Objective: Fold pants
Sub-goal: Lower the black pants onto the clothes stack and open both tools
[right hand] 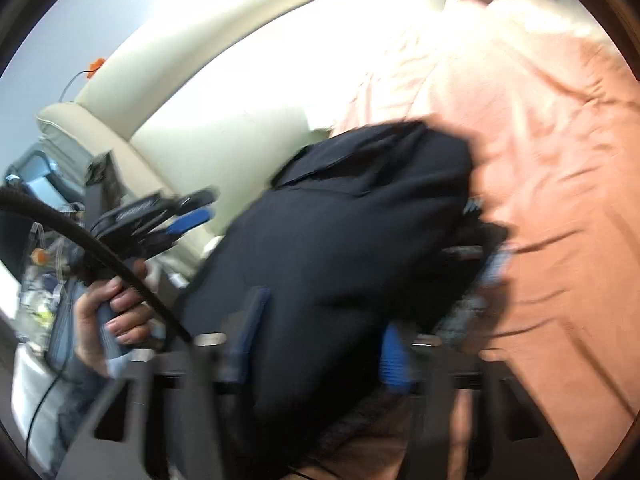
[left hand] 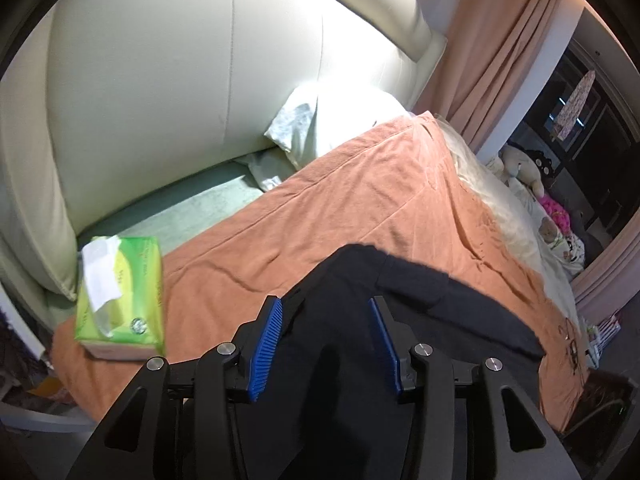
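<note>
My left gripper (left hand: 326, 344) was spread wide, its blue ribbed pads (left hand: 266, 346) standing well apart with the dark pants (left hand: 400, 320) running between and beyond them, untouched by either pad as far as I could see. I judged I kept it open there to line up on a fresh edge before nipping it. The cloth looked matte, heavy and limp, almost black, with a flap or pocket seam showing just ahead of my right-hand pad. It lay on the orange bedspread (left hand: 320, 208), a soft nappy fabric with long shallow creases. Off to my left, near the bed's corner, sat a green tissue pack (left hand: 124, 296), a white sheet poking up (well out of my way). Ahead rose the cream padded headboard (left hand: 180, 80), smooth and stitched in panels, with a white pillow (left hand: 332, 124) at its foot.

My right gripper (right hand: 320, 340) was a blur. The pants (right hand: 340, 240) bulged in a thick mound straight ahead and draped down over the fingers; whether the pads had closed on the fabric I couldn't tell. Out to its left, my left hand (right hand: 104, 320) gripped the other tool's handle, likely holding that side clear while the right carried the bulk over.
</note>
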Demonstrator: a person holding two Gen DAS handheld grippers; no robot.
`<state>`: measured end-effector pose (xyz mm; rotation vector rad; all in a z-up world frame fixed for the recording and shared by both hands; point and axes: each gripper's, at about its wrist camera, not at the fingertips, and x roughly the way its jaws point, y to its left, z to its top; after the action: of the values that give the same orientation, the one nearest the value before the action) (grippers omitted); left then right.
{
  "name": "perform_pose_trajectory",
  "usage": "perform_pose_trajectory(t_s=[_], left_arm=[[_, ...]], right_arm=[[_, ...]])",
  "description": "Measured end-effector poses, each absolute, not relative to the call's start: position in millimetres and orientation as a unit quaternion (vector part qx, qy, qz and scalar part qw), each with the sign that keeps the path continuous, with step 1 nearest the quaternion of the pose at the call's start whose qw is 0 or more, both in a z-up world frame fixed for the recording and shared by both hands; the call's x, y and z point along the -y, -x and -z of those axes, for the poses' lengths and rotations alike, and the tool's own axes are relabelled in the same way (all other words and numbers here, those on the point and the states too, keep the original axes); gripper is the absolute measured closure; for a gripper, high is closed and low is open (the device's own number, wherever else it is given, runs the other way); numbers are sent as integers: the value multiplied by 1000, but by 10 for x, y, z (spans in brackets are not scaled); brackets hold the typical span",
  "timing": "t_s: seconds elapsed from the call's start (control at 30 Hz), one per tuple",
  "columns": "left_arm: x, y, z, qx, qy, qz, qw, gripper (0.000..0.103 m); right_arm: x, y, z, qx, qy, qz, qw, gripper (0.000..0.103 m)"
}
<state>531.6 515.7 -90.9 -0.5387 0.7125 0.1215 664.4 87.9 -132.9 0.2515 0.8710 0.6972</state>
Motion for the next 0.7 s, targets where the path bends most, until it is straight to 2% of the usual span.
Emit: perform_pose_trajectory(t_s=[0.2,0.37,0.57,0.63,0.7], left_arm=[[-5207,-4836,1028,-340,267,-61,900,52],[-5229,-4484,1082,-323,285,-64,900,49],[-5171,-4220,1177,-316,284,-91,901,46],[-5180,-4124,1251,-316,290,-101,898,32],[-5217,-4056,1347,-317,305,-112,891,23]], right_arm=[[-582,-6419,1103,-381,-108,-327,858,33],[-493,-6209,872,-349,-82,-326,875,40],[-499,-6126,712,-328,-36,-340,881,41],[-582,-6151,700,-326,-18,-345,880,41],[-683,-6191,673,-326,6,-359,875,44]])
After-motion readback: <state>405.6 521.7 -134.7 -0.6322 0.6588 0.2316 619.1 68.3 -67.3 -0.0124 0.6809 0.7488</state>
